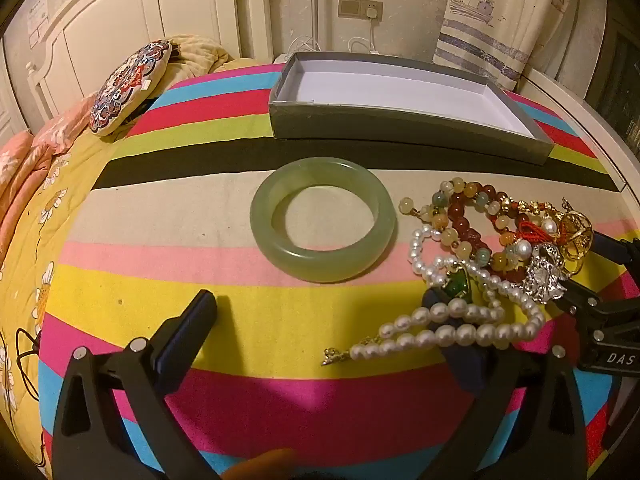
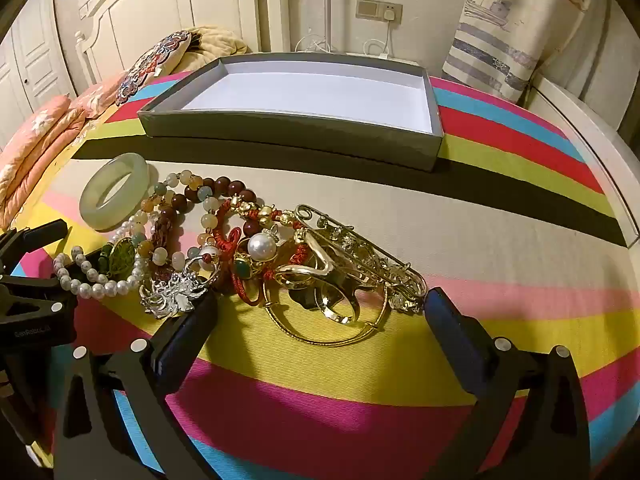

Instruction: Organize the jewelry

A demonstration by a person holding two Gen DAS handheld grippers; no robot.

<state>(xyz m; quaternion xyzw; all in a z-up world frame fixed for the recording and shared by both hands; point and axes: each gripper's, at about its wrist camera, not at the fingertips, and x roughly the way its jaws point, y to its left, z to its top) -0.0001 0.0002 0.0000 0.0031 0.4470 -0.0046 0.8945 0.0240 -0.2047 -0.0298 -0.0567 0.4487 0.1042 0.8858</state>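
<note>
A green jade bangle [image 1: 323,221] lies flat on the striped cloth, just ahead of my open, empty left gripper [image 1: 320,312]; it also shows in the right wrist view [image 2: 114,191]. A pearl necklace [image 1: 448,330] drapes over the left gripper's right finger. A heap of bead bracelets [image 2: 188,208], gold rings and bangles [image 2: 328,288], a silver brooch [image 2: 176,294] and a gold pin [image 2: 360,252] lies between and ahead of the fingers of my open right gripper [image 2: 320,312]. The grey box [image 1: 404,116] with a white inside stands empty behind.
The striped cloth [image 2: 480,240] covers a bed. A patterned round cushion [image 1: 128,88] and orange quilts [image 1: 24,168] lie at the left. A white bed frame edge [image 2: 600,152] runs along the right. A wall socket with cables [image 1: 360,10] is behind.
</note>
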